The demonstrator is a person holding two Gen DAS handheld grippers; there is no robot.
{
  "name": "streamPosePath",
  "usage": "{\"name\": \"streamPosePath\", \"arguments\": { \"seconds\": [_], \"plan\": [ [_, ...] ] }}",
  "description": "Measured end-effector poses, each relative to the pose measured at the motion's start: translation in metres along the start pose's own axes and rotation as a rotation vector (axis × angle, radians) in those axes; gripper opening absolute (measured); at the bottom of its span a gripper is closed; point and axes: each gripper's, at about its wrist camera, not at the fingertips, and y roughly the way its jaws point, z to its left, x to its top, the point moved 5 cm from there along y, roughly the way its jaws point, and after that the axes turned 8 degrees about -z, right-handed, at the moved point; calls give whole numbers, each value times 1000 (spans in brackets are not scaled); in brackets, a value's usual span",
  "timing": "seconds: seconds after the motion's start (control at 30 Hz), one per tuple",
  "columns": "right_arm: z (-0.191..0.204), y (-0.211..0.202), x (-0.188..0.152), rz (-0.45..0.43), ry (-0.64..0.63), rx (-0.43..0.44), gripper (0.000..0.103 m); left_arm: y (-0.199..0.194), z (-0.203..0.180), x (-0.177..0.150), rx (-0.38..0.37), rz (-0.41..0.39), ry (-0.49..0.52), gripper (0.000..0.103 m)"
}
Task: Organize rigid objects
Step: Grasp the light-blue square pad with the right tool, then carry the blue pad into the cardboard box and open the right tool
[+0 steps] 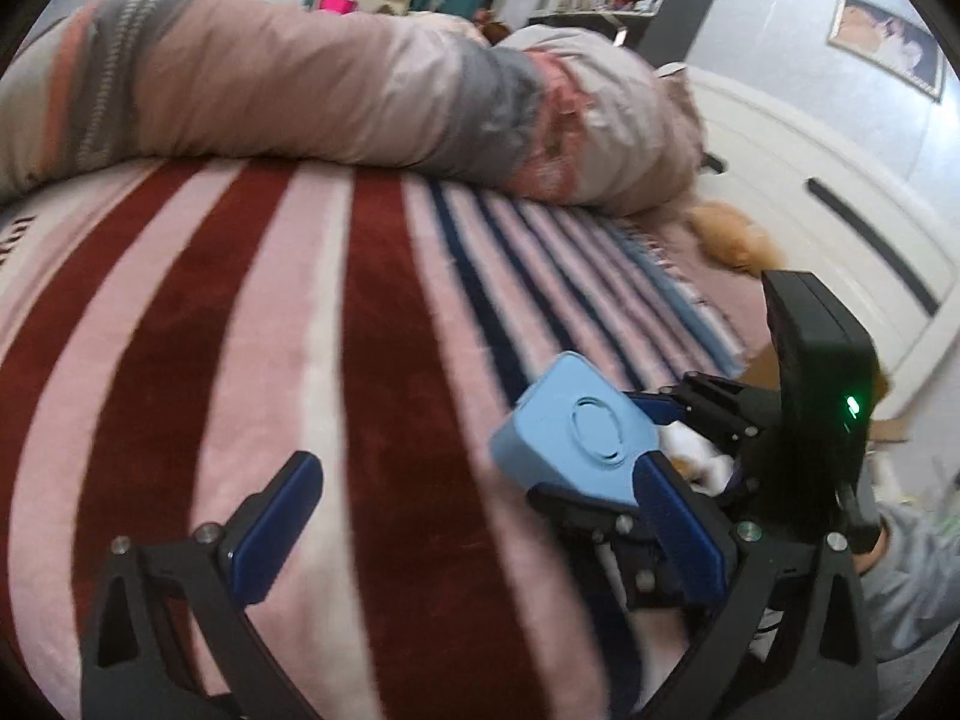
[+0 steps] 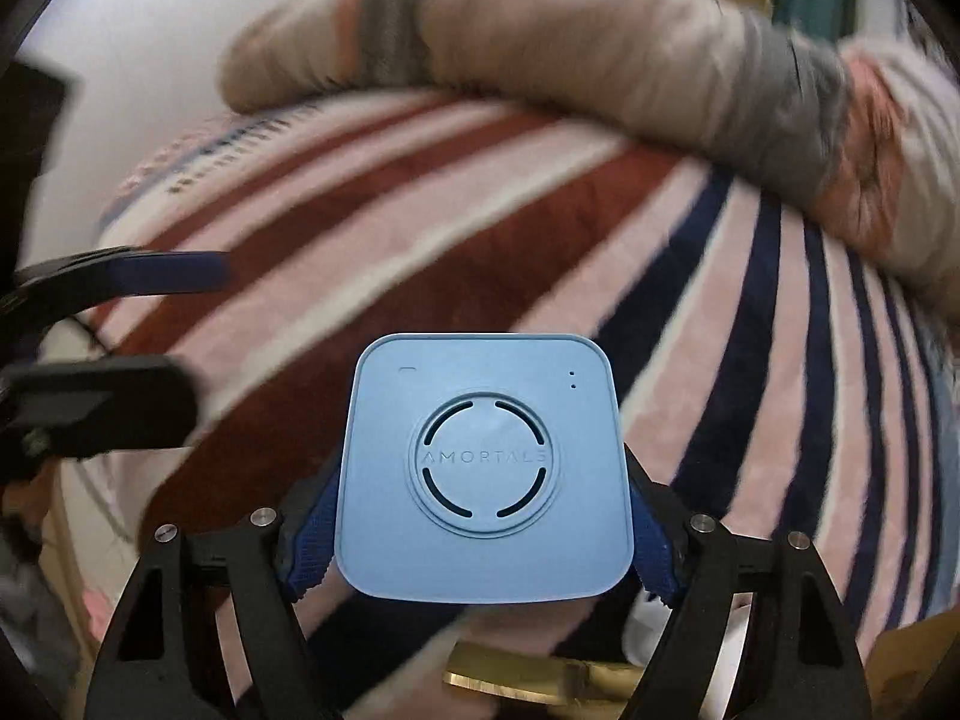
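Both grippers are built alike: the left gripper (image 1: 474, 531) and right gripper (image 2: 480, 534) have black triangular-cutout arms, silver screws and dark-blue ribbed pads (image 1: 276, 531).

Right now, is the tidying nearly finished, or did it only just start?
It looks like the middle of one move. Nothing in view shows a finished, tidy spot yet. The right claw is shut on the blue box, holding it up over the striped blanket. The left claw is open and holds nothing. The box has yet to be put down; where it belongs is not visible.
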Motion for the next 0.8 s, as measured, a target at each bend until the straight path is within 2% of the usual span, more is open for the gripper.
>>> {"name": "streamPosePath", "arguments": {
  "seconds": [0.17,0.3,0.4,0.47,0.57,0.7,0.73,0.8],
  "plan": [
    [-1,-71,28,-163,-23,90,77,-12,-62,30,-151,-14,33,99],
    [-9,-141,46,-303,-59,70,77,-22,-122,58,-257,-9,51,73],
    [-27,-183,55,-363,-56,26,77,-29,-178,77,-351,-13,87,54],
    [-46,-208,51,-390,-39,0,77,-29,-210,84,-370,-3,120,50],
    [-84,-241,37,-397,24,-25,77,-16,-261,88,-391,29,172,50],
    [-138,-276,5,-379,118,-95,77,20,-327,86,-442,108,221,50],
    [-156,-284,-5,-364,150,-115,77,28,-346,83,-445,128,240,46],
    [-188,-294,-24,-313,209,-142,77,57,-383,75,-445,202,283,45]
  ]
}}
